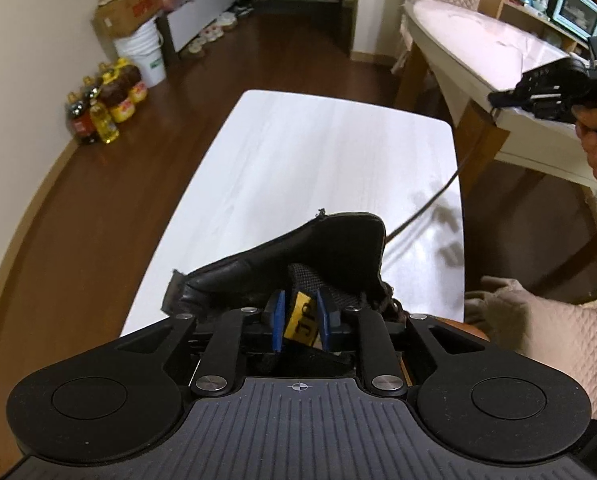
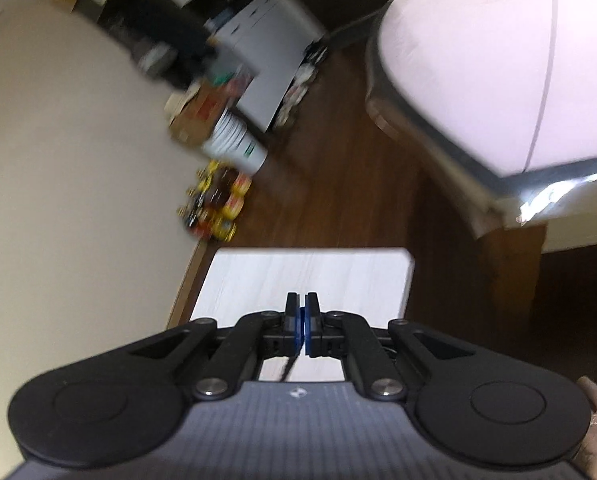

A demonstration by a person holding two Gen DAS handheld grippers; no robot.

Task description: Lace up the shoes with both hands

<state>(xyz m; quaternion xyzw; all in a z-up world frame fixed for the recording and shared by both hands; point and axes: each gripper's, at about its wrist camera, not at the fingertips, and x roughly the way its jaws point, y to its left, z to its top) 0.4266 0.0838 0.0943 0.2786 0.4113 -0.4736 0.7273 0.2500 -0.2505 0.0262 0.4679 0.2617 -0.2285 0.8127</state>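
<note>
The black shoe (image 1: 298, 264) lies on the white table (image 1: 298, 152); my left gripper (image 1: 300, 320) straddles its yellow tongue label (image 1: 304, 318), loosely. My right gripper (image 2: 301, 328), clenched on the lace (image 2: 288, 368), is drawing it taut. Next: thread an eyelet.

Shoe (image 1: 298, 256) on near end of table (image 1: 298, 152); lace (image 1: 426, 208) runs up right toward right gripper (image 1: 498, 98); bottles (image 1: 106, 104) on floor left.
</note>
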